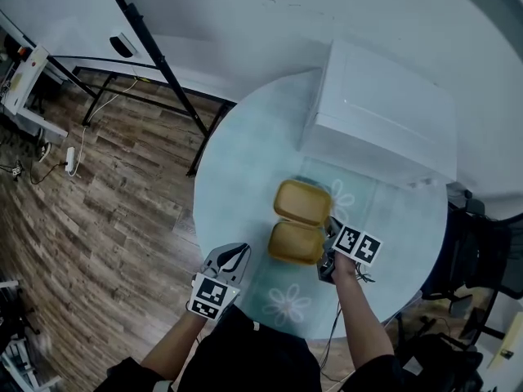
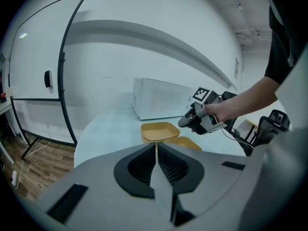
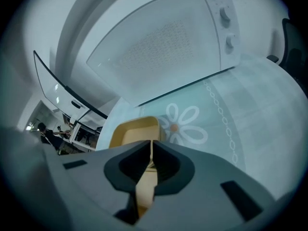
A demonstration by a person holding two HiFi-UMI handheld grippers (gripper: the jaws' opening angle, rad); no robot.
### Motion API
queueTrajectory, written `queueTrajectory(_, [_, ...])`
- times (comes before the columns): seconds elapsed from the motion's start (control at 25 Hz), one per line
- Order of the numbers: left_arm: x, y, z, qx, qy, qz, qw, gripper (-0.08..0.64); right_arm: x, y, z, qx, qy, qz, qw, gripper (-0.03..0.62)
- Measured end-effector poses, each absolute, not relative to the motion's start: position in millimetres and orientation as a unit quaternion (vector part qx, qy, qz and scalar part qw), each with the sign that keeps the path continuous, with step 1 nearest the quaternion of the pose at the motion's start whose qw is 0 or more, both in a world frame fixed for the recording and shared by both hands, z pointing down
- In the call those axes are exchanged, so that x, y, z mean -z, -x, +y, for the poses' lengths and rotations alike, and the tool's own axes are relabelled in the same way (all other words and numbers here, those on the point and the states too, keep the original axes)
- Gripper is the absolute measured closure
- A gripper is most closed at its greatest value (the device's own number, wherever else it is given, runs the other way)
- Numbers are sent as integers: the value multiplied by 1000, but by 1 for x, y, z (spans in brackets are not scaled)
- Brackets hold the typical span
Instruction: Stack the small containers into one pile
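Observation:
Two shallow yellow containers lie side by side on the round glass table, the farther one and the nearer one. My right gripper sits at the nearer container's right edge, shut on its rim. In the right gripper view a yellow strip shows between the closed jaws, and the farther container lies just ahead. My left gripper hovers at the table's front-left edge, shut and holding nothing. From the left gripper both containers are ahead, with the right gripper above them.
A white microwave stands at the back right of the table, just beyond the containers. A black stand's legs rise from the wooden floor at the left. A dark chair is at the table's right side.

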State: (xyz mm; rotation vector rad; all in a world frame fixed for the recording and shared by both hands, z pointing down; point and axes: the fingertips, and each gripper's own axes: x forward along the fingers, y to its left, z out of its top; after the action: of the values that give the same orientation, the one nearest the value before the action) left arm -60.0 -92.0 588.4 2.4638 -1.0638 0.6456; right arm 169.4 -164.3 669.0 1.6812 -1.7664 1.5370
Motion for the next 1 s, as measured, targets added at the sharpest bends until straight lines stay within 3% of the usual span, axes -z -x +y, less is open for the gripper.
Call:
queueTrajectory(0.64, [-576,55,-61,-224,-884,-370,180,537,-611,-163,-124,-379,-588,-705,114,568])
queueTrajectory(1.0, [-570,52,-51,-224,-884,-370,178,537,-633,-170,-86,-395,-591,-689,140,565])
